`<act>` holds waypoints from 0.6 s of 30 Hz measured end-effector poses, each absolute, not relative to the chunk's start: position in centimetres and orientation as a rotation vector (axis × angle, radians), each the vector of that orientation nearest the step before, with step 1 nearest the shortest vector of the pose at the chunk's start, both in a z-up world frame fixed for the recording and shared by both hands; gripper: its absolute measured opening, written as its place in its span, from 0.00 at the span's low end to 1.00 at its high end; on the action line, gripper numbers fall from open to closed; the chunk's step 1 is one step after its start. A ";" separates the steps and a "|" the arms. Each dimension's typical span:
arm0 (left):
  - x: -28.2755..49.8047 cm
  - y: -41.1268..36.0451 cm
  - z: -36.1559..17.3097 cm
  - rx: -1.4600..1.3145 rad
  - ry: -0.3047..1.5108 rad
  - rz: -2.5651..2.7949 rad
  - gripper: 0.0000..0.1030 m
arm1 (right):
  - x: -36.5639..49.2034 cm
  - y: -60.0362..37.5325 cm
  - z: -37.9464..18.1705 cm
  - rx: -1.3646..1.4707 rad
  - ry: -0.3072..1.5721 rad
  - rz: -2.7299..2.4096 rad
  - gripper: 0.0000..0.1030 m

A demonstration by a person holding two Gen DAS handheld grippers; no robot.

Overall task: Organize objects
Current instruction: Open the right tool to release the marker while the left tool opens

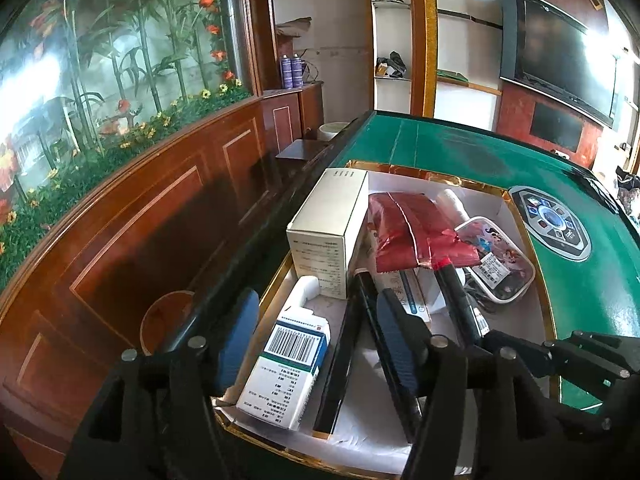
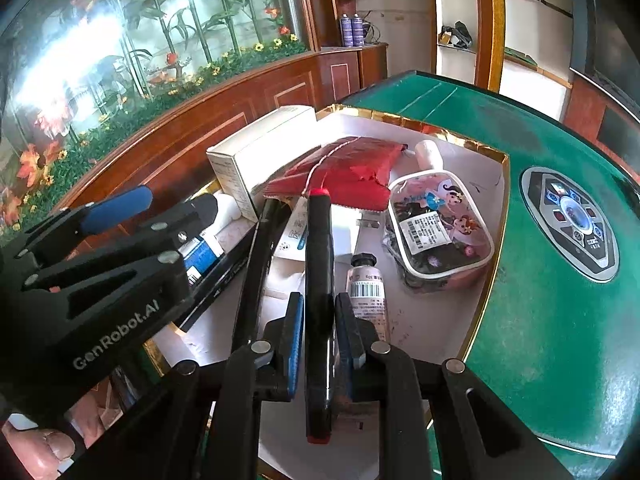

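A shallow white tray with a gold foil rim sits on the green surface and holds a jumble of things. At its far left corner a white carton stands upright, and a smaller white and teal medicine box with a barcode lies flat in front of it. A crumpled red foil packet lies across the middle, with a white bottle behind it. To the right of the packet rests a clear oval case with cartoon figures and a label, and beside it a small tube with a black cap. Two long black sticks lie along the tray: a thin glossy black rod, and a black pen-like stick with red ends, which reaches from the red packet back toward the near edge.

The right claw is closed on that red-ended stick, its blue pads pressing both sides. The left claw is about half open over the medicine box and grips nothing.

The green surface has an oval control panel set in its middle. Behind are a wood-panelled wall, a flower mural, white shelves and a dark screen.
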State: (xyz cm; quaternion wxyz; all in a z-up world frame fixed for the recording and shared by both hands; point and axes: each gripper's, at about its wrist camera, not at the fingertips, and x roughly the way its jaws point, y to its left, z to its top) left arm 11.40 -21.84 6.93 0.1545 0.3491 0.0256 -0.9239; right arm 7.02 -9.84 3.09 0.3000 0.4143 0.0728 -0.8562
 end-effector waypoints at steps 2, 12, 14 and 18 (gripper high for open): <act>11.4 -21.9 7.0 1.004 0.084 -2.647 0.61 | 7.2 -9.8 3.4 1.089 0.191 -2.274 0.23; 11.8 -21.6 7.7 0.986 0.067 -2.650 0.71 | 7.8 -9.0 4.9 1.035 0.160 -2.296 0.44; 11.9 -21.4 7.9 0.985 0.060 -2.650 0.73 | 7.9 -8.8 5.0 1.030 0.155 -2.300 0.44; 12.0 -20.8 8.5 0.975 0.033 -2.653 0.77 | 8.2 -8.0 5.4 1.020 0.138 -2.310 0.45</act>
